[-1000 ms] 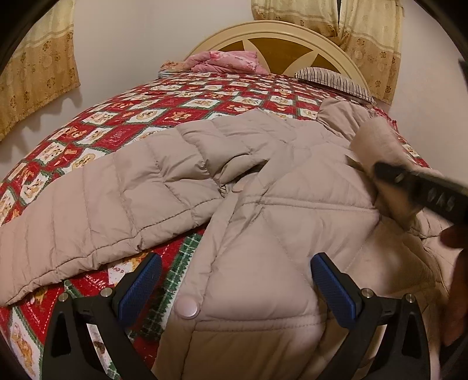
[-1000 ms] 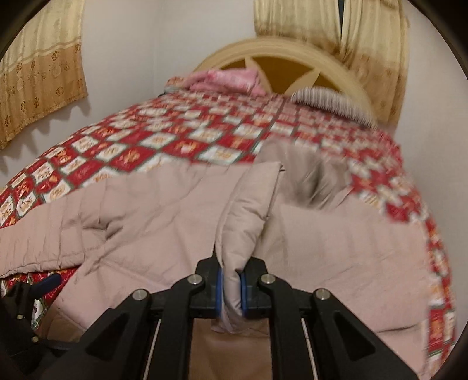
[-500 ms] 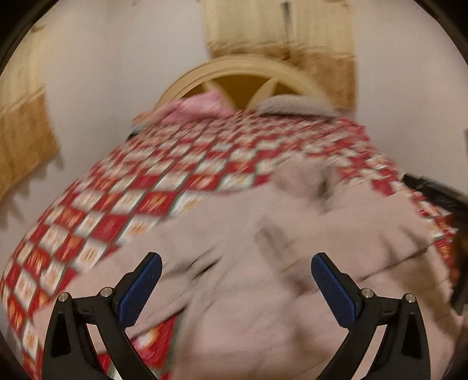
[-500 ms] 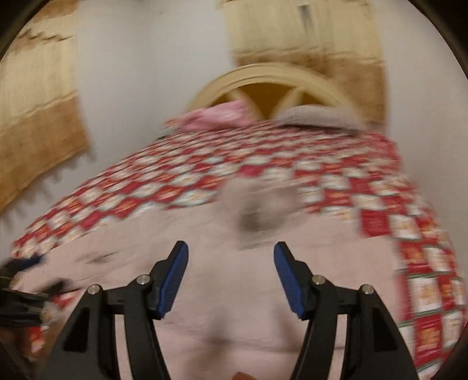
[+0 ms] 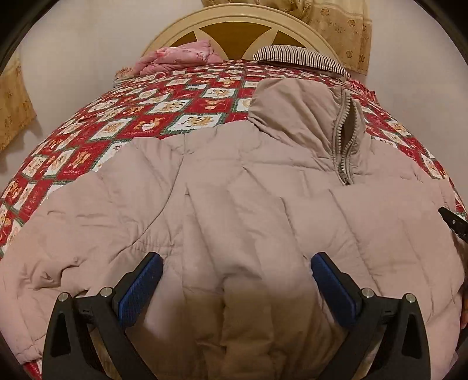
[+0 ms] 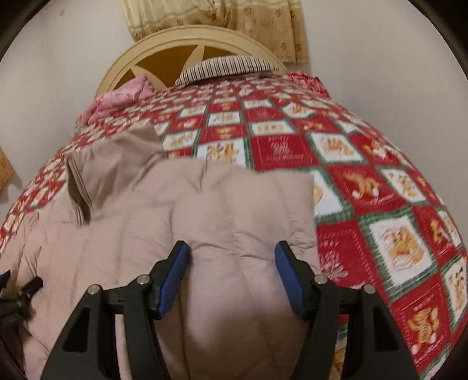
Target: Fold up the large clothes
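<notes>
— On the bed, toward its foot and away from the headboard, what is lying there?

— A beige puffer jacket is lying spread flat over the red patchwork quilt, its collar and half-open zipper pointing toward the headboard.

— How are the tools standing?

— The left tool is hovering over the jacket's near part with its blue pads spread wide, pinching nothing. The right tool is sitting over the jacket's right edge, next to bare quilt, jaws apart and empty.

— Anything lying nearer the headboard?

— A pink bundle and a striped pillow are resting against it, well apart from the jacket.
</notes>
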Available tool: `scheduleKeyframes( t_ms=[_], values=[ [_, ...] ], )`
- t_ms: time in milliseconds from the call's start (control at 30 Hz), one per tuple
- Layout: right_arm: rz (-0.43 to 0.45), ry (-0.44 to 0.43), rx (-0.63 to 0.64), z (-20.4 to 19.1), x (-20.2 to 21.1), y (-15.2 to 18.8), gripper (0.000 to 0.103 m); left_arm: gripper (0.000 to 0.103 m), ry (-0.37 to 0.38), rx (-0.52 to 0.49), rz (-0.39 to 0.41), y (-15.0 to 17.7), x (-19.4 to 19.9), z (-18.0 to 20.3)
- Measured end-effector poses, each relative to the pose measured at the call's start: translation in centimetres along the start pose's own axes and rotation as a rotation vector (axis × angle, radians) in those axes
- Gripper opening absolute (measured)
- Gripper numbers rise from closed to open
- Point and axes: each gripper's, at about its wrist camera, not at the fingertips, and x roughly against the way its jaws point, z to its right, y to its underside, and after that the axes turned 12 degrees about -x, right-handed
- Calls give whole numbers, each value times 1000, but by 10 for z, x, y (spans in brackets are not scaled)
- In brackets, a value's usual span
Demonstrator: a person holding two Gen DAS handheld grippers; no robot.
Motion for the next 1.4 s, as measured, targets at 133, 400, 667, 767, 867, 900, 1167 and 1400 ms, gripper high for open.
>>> scheduleKeyframes(
  t_ms=[133, 400, 667, 767, 867, 900, 1167, 1400],
  values=[
    [-25, 30, 7, 7, -6, 4, 66, 102, -37, -16, 0, 2, -2, 2],
    [-21, 28, -52, 18, 0, 14, 66, 102, 16, -21, 4, -4, -5, 3],
    [17, 168, -84, 4, 11, 32, 66, 102, 95, -60, 18, -10, -12, -7],
    [24, 178, -121, 8, 13, 35, 66, 102, 120, -60, 24, -11, -14, -11],
    [21, 181, -116, 8, 12, 34, 67, 102, 108, -63, 32, -10, -12, -9],
    [20, 181, -113, 8, 11, 33, 68, 102, 102, -66, 35, -10, -11, -8],
    [99, 171, -106, -18, 63, 25, 86, 102, 103, -62, 35, -10, -10, -8],
    [152, 99, 236, -100, 68, 27, 93, 102, 97, -64, 36, -9, -9, -7]
  ],
)
